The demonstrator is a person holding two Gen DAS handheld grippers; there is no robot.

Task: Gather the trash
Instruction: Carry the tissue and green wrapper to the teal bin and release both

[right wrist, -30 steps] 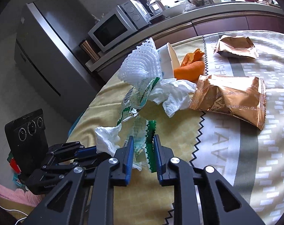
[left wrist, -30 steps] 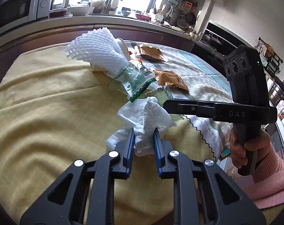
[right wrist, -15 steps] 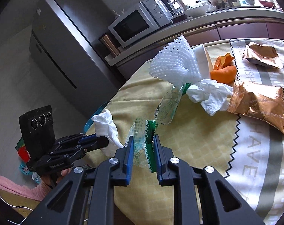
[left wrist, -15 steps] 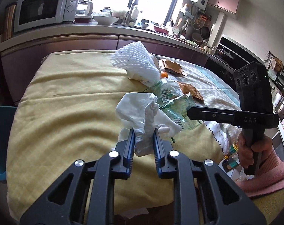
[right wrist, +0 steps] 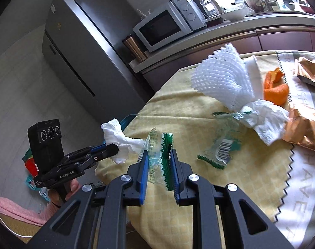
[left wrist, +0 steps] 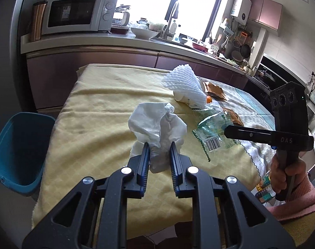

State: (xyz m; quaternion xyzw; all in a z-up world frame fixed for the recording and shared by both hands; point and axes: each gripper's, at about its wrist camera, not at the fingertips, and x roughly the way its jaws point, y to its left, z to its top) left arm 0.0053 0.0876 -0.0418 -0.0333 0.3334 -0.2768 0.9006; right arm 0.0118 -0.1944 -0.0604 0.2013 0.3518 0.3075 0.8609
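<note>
- Since a second ago both grippers have lifted back from the pile; a teal bin (left wrist: 18,151) has come into the left view beside the table's (left wrist: 95,128) near-left corner, and the fridge (right wrist: 78,47) fills more of the right view.
- The left gripper (left wrist: 159,155) has its jaws narrow, clamped on a crumpled white tissue (left wrist: 157,124) held above the yellow quilted cloth.
- The right gripper (right wrist: 158,161) has its jaws narrow too, pinching a clear plastic wrapper (right wrist: 157,151) with a green zigzag edge, off the table.
- Left on the table: a white foam fruit net (right wrist: 222,83), orange peel (right wrist: 276,91), another wrinkled tissue (right wrist: 265,120), a clear barcoded wrapper (right wrist: 222,151) and shiny copper foil bags (right wrist: 307,128), cut off at the frame's right edge.
- The paper cup behind the net is mostly hidden.
</note>
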